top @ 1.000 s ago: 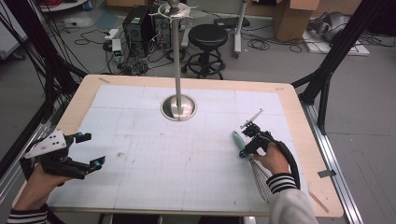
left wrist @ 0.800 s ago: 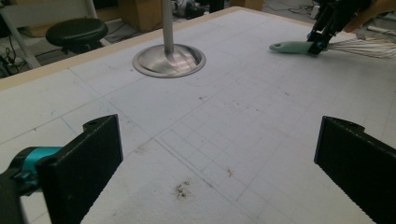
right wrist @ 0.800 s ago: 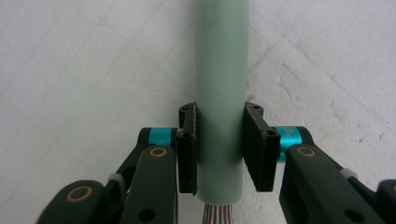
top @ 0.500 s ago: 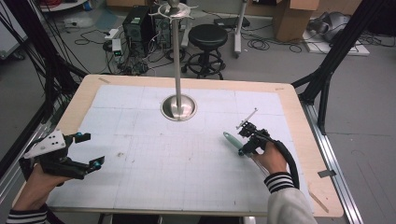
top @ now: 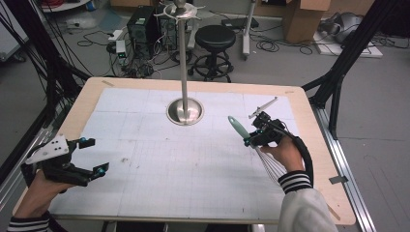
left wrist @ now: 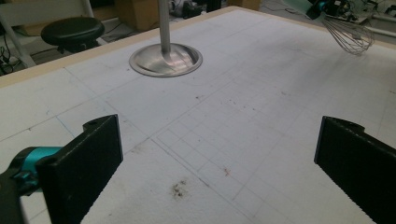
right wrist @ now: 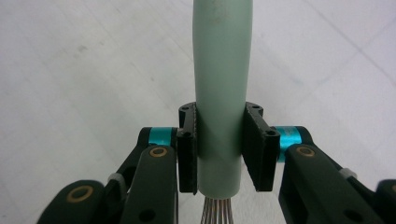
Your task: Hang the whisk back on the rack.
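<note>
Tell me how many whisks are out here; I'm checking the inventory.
1. The whisk is clamped by its green handle in the right gripper, lifted over the right side of the table. The left gripper is open, holding nothing.

Light: bright, even, from overhead; white worktop point(top: 145, 193) shows almost no shadow.
Glare: soft sheen on the steel base point(left wrist: 166, 59) at 11 o'clock in the left gripper view.
Focus: high view slightly soft; in the right gripper view the handle point(right wrist: 220, 93) is sharp at its clamped part, blurring toward 12 o'clock, with the surface behind blurred.
Edges: left tool point(left wrist: 219, 163) jaws dark, soft at 5 and 7 o'clock.
</note>
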`<action>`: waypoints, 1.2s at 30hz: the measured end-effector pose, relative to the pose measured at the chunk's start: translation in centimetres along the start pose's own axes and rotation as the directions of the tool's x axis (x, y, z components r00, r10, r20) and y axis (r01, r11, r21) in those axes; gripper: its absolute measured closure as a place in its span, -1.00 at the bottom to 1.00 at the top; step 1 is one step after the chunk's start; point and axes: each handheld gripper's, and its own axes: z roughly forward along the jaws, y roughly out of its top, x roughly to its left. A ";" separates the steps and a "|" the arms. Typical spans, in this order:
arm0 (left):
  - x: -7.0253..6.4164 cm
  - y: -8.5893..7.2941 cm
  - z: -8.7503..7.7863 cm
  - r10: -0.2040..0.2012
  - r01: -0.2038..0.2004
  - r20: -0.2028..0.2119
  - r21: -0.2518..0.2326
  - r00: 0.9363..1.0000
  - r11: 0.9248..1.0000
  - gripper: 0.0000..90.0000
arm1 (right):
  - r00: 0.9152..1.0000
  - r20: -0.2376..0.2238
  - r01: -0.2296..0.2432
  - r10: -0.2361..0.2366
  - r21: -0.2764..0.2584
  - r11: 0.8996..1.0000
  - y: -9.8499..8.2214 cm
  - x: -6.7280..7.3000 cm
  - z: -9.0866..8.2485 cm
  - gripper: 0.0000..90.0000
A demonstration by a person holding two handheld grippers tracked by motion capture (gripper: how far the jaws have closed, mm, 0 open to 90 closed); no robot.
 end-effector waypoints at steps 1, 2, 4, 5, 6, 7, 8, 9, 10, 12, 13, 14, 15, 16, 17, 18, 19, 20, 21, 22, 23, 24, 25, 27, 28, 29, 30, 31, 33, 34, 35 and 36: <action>0.0 0.0 0.0 0.001 -0.001 -0.001 0.001 1.000 1.000 -0.96 | 1.000 -0.015 0.005 -0.005 -0.017 1.000 0.2 0.0 -0.2 0.55; 0.0 0.0 0.0 0.000 0.000 -0.002 0.000 1.000 1.000 -0.96 | 0.999 -0.033 0.007 -0.008 -0.036 0.999 0.3 -0.1 -0.4 0.55; 0.1 0.0 -0.1 0.001 -0.001 -0.003 0.000 1.000 1.000 -0.96 | 0.999 -0.051 0.001 -0.004 -0.064 0.998 0.6 -0.2 -0.9 0.55; 0.1 0.0 -0.1 0.001 -0.001 -0.003 0.000 1.000 1.000 -0.96 | 0.998 -0.055 0.003 -0.007 -0.069 0.998 0.7 -0.3 -1.0 0.55; 0.1 0.0 -0.1 0.000 0.000 -0.004 0.000 1.000 1.000 -0.96 | 0.999 -0.052 0.004 -0.008 -0.078 0.997 0.9 -0.3 -1.2 0.55; 0.1 0.0 -0.1 0.000 0.000 -0.005 0.000 1.000 1.000 -0.96 | 0.999 -0.053 0.004 -0.009 -0.085 0.996 1.1 -0.4 -1.5 0.55; 0.1 0.0 -0.1 0.000 0.000 -0.007 0.000 1.000 1.000 -0.96 | 0.998 -0.064 0.005 -0.011 -0.088 0.996 1.3 -0.4 -1.7 0.55; 0.1 0.0 -0.1 0.000 0.000 -0.008 0.000 1.000 1.000 -0.96 | 0.997 -0.073 0.010 -0.018 -0.103 0.995 1.4 -0.5 -1.8 0.55; 0.1 0.0 -0.1 -0.001 0.001 -0.008 -0.001 1.000 1.000 -0.96 | 0.996 -0.085 0.009 -0.020 -0.117 0.993 1.6 -0.6 -2.0 0.55; 0.1 0.0 -0.1 0.002 -0.002 -0.006 0.000 1.000 1.000 -0.96 | 0.995 -0.097 0.017 -0.031 -0.144 0.989 1.9 -0.6 -2.4 0.55; 0.1 0.0 -0.2 0.002 -0.002 -0.007 0.001 1.000 1.000 -0.96 | 0.994 -0.103 0.024 -0.041 -0.158 0.987 2.1 -0.7 -2.6 0.55; 0.1 0.0 -0.2 0.002 -0.002 -0.006 0.001 1.000 1.000 -0.96 | 0.994 -0.099 0.023 -0.041 -0.175 0.984 2.3 -0.8 -2.9 0.55; 0.1 0.0 -0.2 0.002 -0.002 -0.006 0.000 1.000 1.000 -0.96 | 0.994 -0.099 0.023 -0.041 -0.175 0.984 2.3 -0.8 -2.9 0.55; 0.1 0.0 -0.2 0.002 -0.002 -0.008 0.001 1.000 1.000 -0.96 | 0.994 -0.095 0.030 -0.048 -0.180 0.983 2.5 -0.8 -3.1 0.55; 0.1 0.0 -0.2 0.001 -0.001 -0.008 0.001 1.000 1.000 -0.96 | 0.994 -0.089 0.043 -0.060 -0.191 0.981 2.6 -0.8 -3.2 0.55; 0.1 0.0 -0.2 0.002 -0.002 -0.007 0.000 1.000 1.000 -0.96 | 0.994 -0.087 0.053 -0.071 -0.199 0.979 2.7 -0.8 -3.4 0.55; 0.1 0.0 -0.2 0.003 -0.003 -0.007 0.000 1.000 1.000 -0.96 | 0.994 -0.082 0.048 -0.066 -0.205 0.978 2.9 -0.8 -3.5 0.55; 0.1 0.0 -0.2 0.003 -0.003 -0.007 0.001 1.000 1.000 -0.96 | 0.995 -0.074 0.053 -0.070 -0.216 0.975 3.0 -0.8 -3.7 0.55; 0.0 0.0 -0.2 0.004 -0.004 -0.005 0.001 1.000 1.000 -0.96 | 0.994 -0.083 0.050 -0.069 -0.221 0.974 3.1 -0.9 -3.8 0.55; 0.0 0.0 -0.2 0.006 -0.006 -0.004 0.002 1.000 1.000 -0.96 | 0.995 -0.079 0.046 -0.066 -0.232 0.972 3.3 -0.9 -4.0 0.55; -0.1 0.0 -0.2 0.008 -0.008 0.003 0.001 1.000 1.000 -0.96 | 0.994 -0.083 0.046 -0.068 -0.240 0.970 3.4 -0.9 -4.1 0.55; -0.1 0.1 -0.1 0.017 -0.017 0.012 0.001 1.000 1.000 -0.96 | 0.994 -0.090 0.041 -0.065 -0.245 0.969 3.6 -1.0 -4.3 0.55; -0.2 0.1 -0.1 0.019 -0.019 0.014 0.003 1.000 1.000 -0.96 | 0.994 -0.088 0.044 -0.069 -0.256 0.966 3.8 -1.0 -4.5 0.55; -0.2 0.1 -0.1 0.021 -0.021 0.017 0.004 1.000 1.000 -0.96 | 0.993 -0.085 0.050 -0.076 -0.267 0.962 4.4 -1.1 -4.9 0.55; -0.3 0.1 0.0 0.022 -0.022 0.021 0.004 1.000 1.000 -0.96 | 0.994 -0.086 0.044 -0.070 -0.270 0.962 4.5 -1.0 -5.1 0.55; -0.2 0.1 0.0 0.023 -0.023 0.022 0.007 0.999 1.000 -0.96 | 0.994 -0.084 0.047 -0.073 -0.279 0.959 4.9 -1.0 -5.4 0.55; -0.3 0.1 0.0 0.018 -0.019 0.022 0.007 1.000 1.000 -0.96 | 0.994 -0.075 0.052 -0.076 -0.287 0.957 5.1 -1.0 -5.6 0.55; -0.3 0.1 0.0 0.018 -0.018 0.028 0.010 0.999 1.000 -0.96 | 0.993 -0.082 0.057 -0.085 -0.292 0.955 5.3 -1.0 -5.8 0.55; -0.3 0.0 0.1 0.029 -0.030 0.047 0.013 0.998 0.999 -0.96 | 0.992 -0.092 0.056 -0.088 -0.299 0.952 5.8 -1.0 -6.2 0.55; -0.4 0.0 0.1 0.029 -0.030 0.054 0.014 0.998 0.999 -0.96 | 0.991 -0.093 0.061 -0.093 -0.301 0.952 6.1 -0.9 -6.3 0.55; -0.4 0.0 0.2 0.030 -0.031 0.056 0.018 0.998 0.999 -0.96 | 0.991 -0.086 0.069 -0.099 -0.304 0.950 6.4 -0.9 -6.5 0.55; -0.4 0.1 0.2 0.029 -0.030 0.053 0.020 0.998 0.999 -0.96 | 0.991 -0.083 0.076 -0.106 -0.306 0.949 6.6 -0.9 -6.6 0.55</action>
